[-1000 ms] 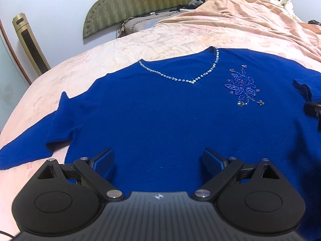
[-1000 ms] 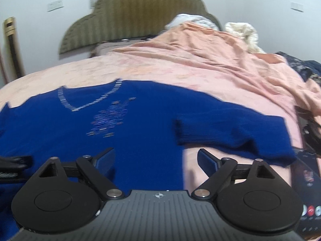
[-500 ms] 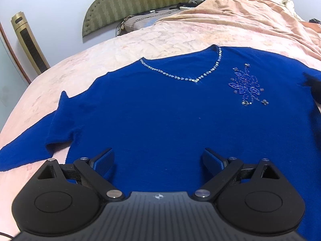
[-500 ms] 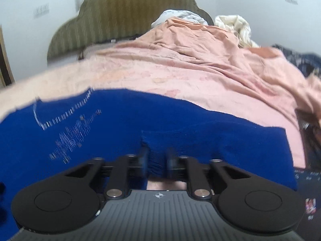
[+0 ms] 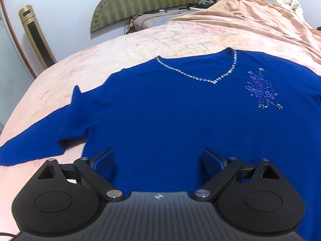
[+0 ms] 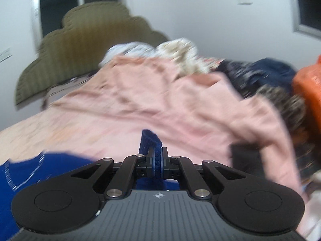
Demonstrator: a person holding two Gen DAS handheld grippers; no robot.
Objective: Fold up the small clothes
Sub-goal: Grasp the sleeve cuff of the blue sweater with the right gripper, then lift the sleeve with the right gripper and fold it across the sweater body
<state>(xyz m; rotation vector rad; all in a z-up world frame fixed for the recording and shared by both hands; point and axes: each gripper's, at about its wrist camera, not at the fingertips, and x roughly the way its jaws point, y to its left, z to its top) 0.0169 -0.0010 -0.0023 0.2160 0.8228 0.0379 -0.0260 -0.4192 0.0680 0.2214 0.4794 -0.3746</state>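
Note:
A blue short-sleeved sweater (image 5: 160,116) with a beaded V-neck and a beaded flower lies flat on the pink bedspread (image 5: 140,46). Its left sleeve (image 5: 34,140) spreads out to the left. My left gripper (image 5: 158,158) is open and empty, just above the sweater's lower body. My right gripper (image 6: 157,160) is shut on the sweater's right sleeve (image 6: 149,140), whose ribbed edge sticks up between the jaws, lifted off the bed. The sweater's body (image 6: 30,170) shows at the lower left of the blurred right wrist view.
A peach blanket (image 5: 250,14) is heaped at the far right of the bed, with a green headboard (image 5: 160,0) behind. A gold tower fan (image 5: 37,38) stands at the left wall. Dark clothes (image 6: 260,76) and an orange object (image 6: 309,84) lie on the right.
My right gripper closed on the right sleeve's edge and lifted it, its view swinging up and right. My left gripper stayed open and hardly moved.

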